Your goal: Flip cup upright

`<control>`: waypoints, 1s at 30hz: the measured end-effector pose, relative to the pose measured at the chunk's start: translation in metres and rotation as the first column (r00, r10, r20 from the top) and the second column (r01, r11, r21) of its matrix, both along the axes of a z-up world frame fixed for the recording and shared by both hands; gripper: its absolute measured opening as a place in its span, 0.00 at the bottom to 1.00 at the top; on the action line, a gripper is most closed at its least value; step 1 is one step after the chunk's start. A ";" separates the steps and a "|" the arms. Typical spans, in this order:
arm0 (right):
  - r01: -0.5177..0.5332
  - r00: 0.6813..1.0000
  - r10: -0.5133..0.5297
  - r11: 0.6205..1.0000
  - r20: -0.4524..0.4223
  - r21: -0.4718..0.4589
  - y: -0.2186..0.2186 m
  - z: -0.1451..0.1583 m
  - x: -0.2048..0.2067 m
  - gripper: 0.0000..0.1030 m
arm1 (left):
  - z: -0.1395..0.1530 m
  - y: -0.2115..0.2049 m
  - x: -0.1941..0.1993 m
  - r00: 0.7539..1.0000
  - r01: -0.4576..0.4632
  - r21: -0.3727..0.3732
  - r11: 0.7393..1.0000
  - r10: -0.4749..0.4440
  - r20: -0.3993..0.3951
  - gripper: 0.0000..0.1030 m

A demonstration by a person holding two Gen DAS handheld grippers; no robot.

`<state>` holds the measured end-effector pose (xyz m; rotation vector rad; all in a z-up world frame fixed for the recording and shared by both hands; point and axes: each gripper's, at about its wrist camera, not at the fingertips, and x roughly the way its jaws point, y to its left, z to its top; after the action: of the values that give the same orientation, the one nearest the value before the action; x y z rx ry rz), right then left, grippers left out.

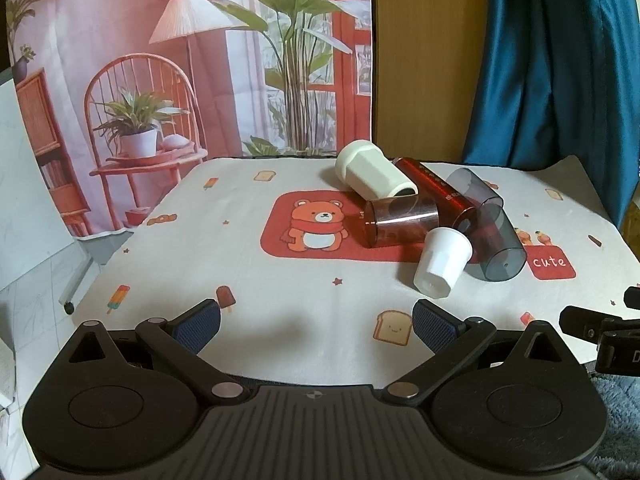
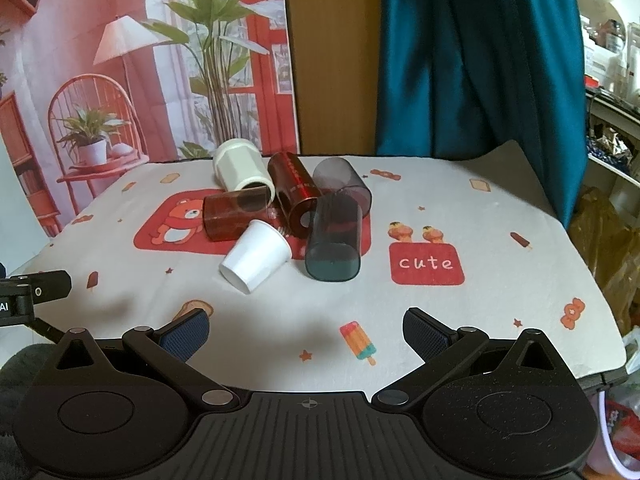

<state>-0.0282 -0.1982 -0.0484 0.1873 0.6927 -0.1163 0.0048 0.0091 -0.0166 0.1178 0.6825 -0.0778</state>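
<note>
Six cups lie on their sides in a touching cluster in the middle of a white tablecloth [image 2: 460,216] printed with a bear and the word "cute". Nearest is a small white plastic cup [image 2: 256,256], its base facing the cameras. Beside it lies a smoky grey see-through tumbler [image 2: 334,246]. Behind them lie a brown see-through tumbler [image 2: 234,216], a shiny red metallic cup [image 2: 294,190], a cream ribbed cup [image 2: 240,170] and a second grey tumbler [image 2: 344,182]. The left gripper [image 1: 316,324] and right gripper [image 2: 306,330] hover near the cloth's front edge, jaws spread wide, holding nothing, well apart from the cups.
</note>
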 end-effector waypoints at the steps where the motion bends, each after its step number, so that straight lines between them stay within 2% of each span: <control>1: 0.001 1.000 -0.001 1.000 -0.001 0.001 0.000 0.000 0.001 1.00 | -0.001 0.000 0.001 1.000 0.000 0.000 1.000 0.000 -0.003 1.00; 13: 0.027 1.000 -0.027 0.999 0.000 0.026 -0.013 -0.003 0.019 1.00 | -0.014 0.010 0.019 0.998 -0.017 -0.034 0.999 0.015 -0.062 1.00; 22: 0.011 1.000 -0.011 1.000 -0.001 0.013 -0.018 -0.013 0.036 1.00 | -0.026 0.008 0.039 0.995 0.008 -0.046 0.999 -0.013 -0.095 1.00; 26: 0.019 1.000 -0.019 1.000 0.003 0.005 -0.023 -0.020 0.045 1.00 | -0.027 0.004 0.053 0.996 0.034 -0.052 0.998 -0.039 -0.083 1.00; 30: 0.029 1.000 -0.029 0.999 0.002 0.017 -0.029 -0.027 0.053 1.00 | -0.021 -0.005 0.078 0.996 0.082 -0.020 0.996 -0.082 -0.024 0.97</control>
<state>0.0252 -0.2270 -0.0753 0.2141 0.6886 -0.1382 0.0833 0.0045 -0.0373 0.1266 0.7012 -0.1649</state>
